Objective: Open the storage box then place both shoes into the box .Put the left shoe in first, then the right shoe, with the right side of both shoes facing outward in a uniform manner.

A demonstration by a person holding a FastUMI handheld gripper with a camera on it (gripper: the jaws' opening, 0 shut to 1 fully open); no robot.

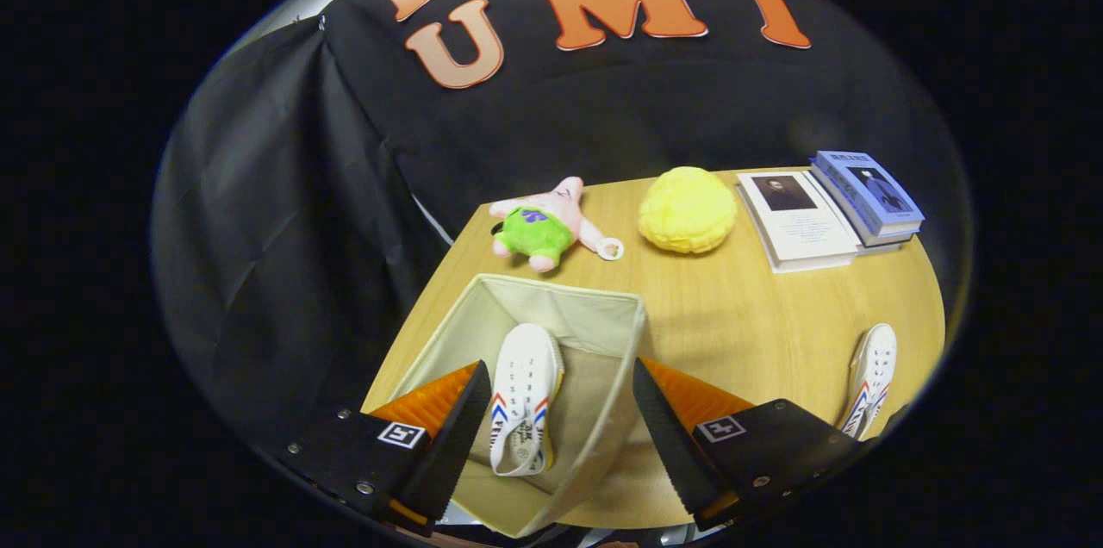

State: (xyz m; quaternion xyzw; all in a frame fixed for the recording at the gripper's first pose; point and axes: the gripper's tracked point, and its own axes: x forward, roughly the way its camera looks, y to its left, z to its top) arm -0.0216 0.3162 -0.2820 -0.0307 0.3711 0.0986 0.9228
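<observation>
Even, fairly bright overhead light on the table (732, 307); soft shadows, faint glare near the far right. Strong fisheye bending at edges. Gripper (560, 401) fingers spread wide, sharp.

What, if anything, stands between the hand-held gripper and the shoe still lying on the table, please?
Nothing visible blocks it. The hand-held gripper hangs open above the storage box, where one white shoe already lies. The second white shoe rests beyond the right finger on bare wooden table; plush toys and books sit farther back.

right shoe (870, 384) heel end cut off, box (603, 333) near corner behind fingers (448, 436)
</observation>
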